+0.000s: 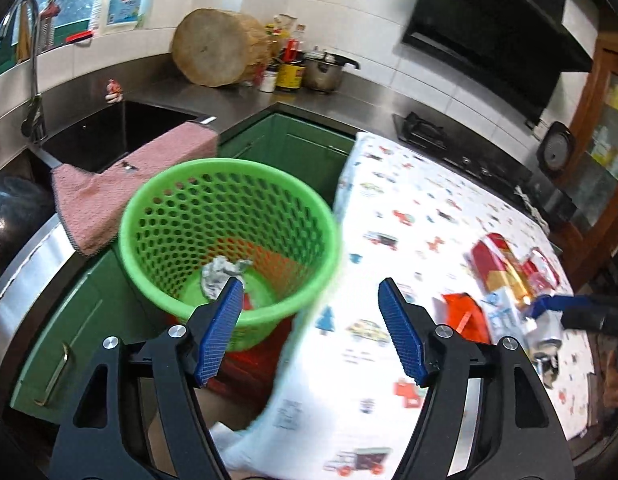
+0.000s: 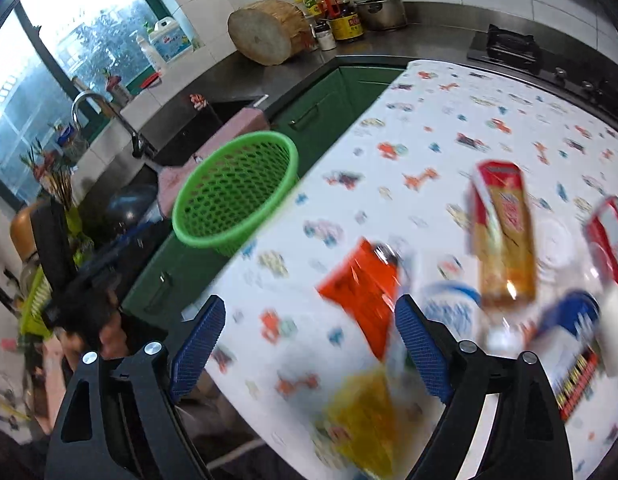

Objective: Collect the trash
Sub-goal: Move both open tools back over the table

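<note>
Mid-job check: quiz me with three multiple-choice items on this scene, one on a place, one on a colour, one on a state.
1. Where is the crumpled grey wrapper?
A. on the tablecloth
B. inside the perforated plastic basket
C. in the sink

2. What colour is that basket?
A. green
B. blue
C. white

3. How is the left gripper?
A. shut on a box
B. shut on nothing
C. open, holding nothing

Answers: 1 B, the wrapper lies on the basket's floor. 2 A, its mesh wall and rim are bright green. 3 C, its blue pads stand wide apart with nothing between.
</note>
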The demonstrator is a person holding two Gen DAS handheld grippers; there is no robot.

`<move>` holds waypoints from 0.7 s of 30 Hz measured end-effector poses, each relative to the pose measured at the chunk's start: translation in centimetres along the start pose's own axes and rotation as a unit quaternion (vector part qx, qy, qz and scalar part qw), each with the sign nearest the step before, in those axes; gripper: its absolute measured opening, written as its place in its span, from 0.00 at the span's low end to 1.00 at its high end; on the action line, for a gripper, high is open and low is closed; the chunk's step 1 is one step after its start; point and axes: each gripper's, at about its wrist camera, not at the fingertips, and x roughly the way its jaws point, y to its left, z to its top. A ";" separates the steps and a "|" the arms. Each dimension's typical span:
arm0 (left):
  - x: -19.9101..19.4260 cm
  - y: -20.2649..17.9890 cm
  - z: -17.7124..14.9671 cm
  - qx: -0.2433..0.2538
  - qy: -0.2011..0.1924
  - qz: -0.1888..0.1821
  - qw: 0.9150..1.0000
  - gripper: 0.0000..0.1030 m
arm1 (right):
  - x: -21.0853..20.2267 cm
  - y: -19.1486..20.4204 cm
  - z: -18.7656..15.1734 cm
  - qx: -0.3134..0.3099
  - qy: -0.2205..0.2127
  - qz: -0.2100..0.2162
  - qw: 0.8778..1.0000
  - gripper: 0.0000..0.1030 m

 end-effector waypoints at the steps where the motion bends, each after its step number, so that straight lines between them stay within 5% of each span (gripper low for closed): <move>1: -0.1 -0.6 -0.1 0.004 0.000 -0.003 1.000 0.68 | -0.4 -0.2 -1.0 -0.003 0.000 -0.005 1.000 0.82; 10: 0.3 -5.5 -1.0 0.038 0.016 -0.029 0.999 0.68 | 0.5 -2.5 -8.1 0.001 0.018 0.003 1.000 0.82; 21: 1.0 -8.4 -1.0 0.052 0.032 -0.057 0.997 0.68 | 4.5 -3.2 -9.7 -0.002 0.033 0.021 0.999 0.82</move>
